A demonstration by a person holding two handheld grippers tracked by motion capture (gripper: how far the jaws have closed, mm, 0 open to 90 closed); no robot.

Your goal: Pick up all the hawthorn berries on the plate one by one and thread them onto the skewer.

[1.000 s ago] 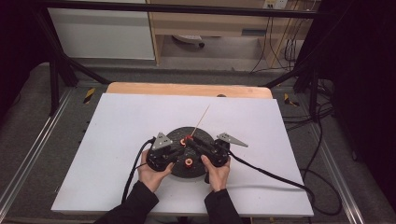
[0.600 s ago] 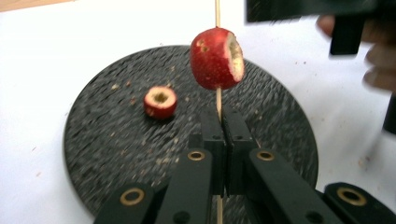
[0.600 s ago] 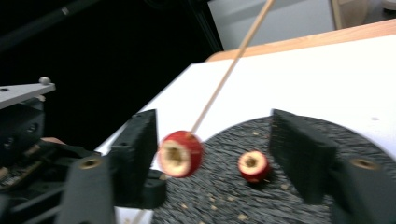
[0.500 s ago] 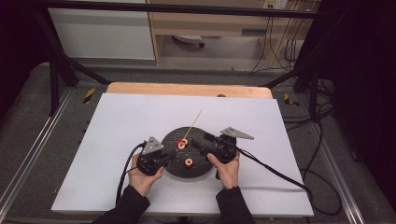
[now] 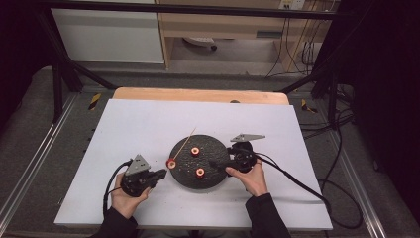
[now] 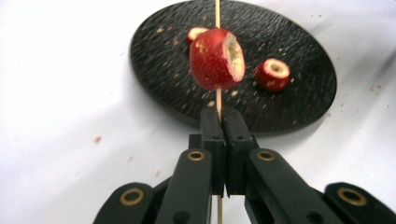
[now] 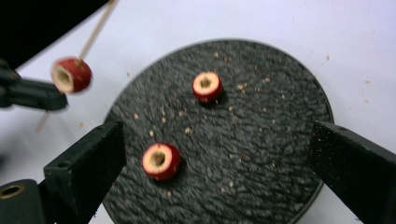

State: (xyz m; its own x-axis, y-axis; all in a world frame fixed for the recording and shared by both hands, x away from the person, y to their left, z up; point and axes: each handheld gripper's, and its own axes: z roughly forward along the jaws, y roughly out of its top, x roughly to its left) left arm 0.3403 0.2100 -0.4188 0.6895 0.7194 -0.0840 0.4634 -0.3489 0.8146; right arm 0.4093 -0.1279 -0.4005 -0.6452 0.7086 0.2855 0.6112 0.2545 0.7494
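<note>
Left gripper view: left gripper [image 6: 223, 122] clamps skewer [image 6: 217, 100] w/ one fruit [image 6: 217, 59] at plate's [image 5: 218, 181] 9 o'clock, right gripper [image 7: 215, 163] just opened wide, empty; tilting could slide fruit off.

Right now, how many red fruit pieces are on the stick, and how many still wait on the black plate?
Done: one cored red fruit piece sits threaded on the thin wooden skewer. In hand: the left gripper is shut on that skewer, and the right gripper has just been opening, with nothing between its jaws. Left: two cored red pieces lie on the round black plate.
</note>
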